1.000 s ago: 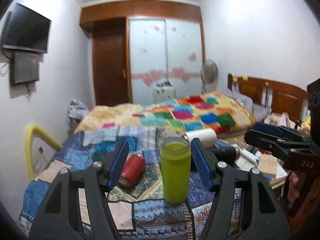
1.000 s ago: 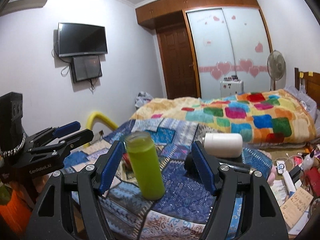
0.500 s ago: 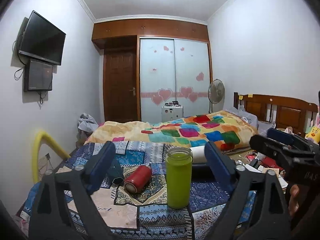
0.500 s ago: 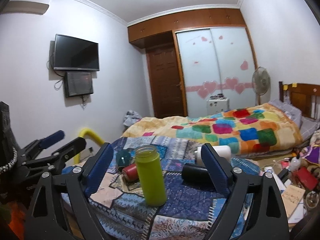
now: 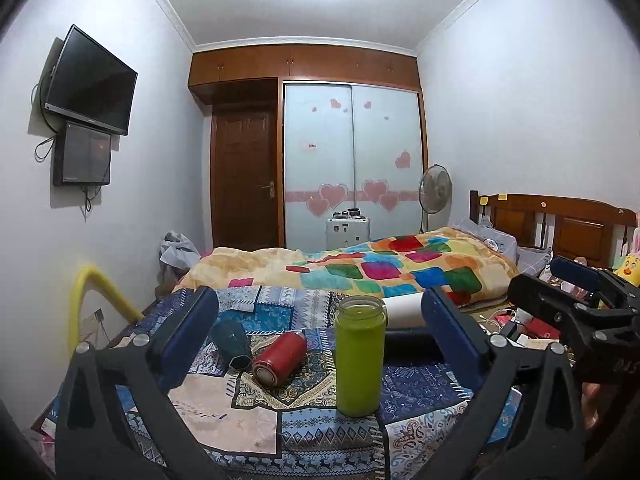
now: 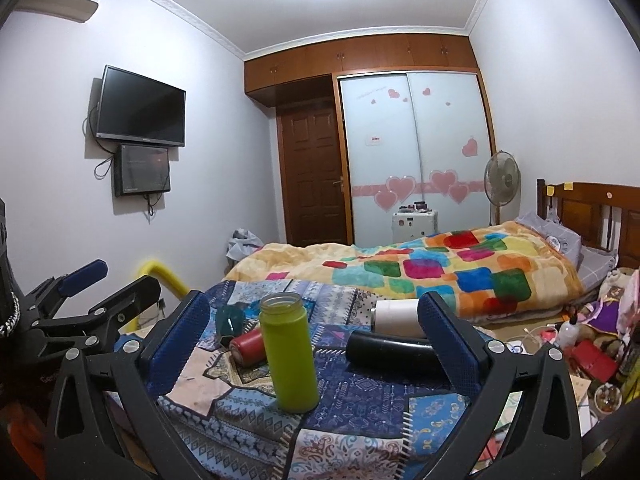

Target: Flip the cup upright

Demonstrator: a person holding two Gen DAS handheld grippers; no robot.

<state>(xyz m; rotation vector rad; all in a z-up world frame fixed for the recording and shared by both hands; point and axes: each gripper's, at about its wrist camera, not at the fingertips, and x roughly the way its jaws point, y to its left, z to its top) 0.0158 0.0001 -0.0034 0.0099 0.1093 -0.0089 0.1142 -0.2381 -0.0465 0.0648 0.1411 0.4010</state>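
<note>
- Both grippers have pulled back and risen since a second ago, when their jaws bracketed the green cup (image 5: 361,356) closely; now it stands well ahead of them, free of any grip.
- Left gripper (image 5: 320,334): jaws spread wide, holding nothing. Right gripper (image 6: 316,334): jaws likewise spread and empty.
- Green cup sits upright, mouth up, on the patchwork-covered surface (image 5: 256,420), near its front edge, so the flip looks done.
- Nearby lie a red can (image 5: 280,358), a black cylinder (image 6: 390,354) and a white roll (image 6: 398,316).
- Probably light and stiff, though I can't tell if it is empty; its smooth wall may slip, so I would grip mid-body.
</note>
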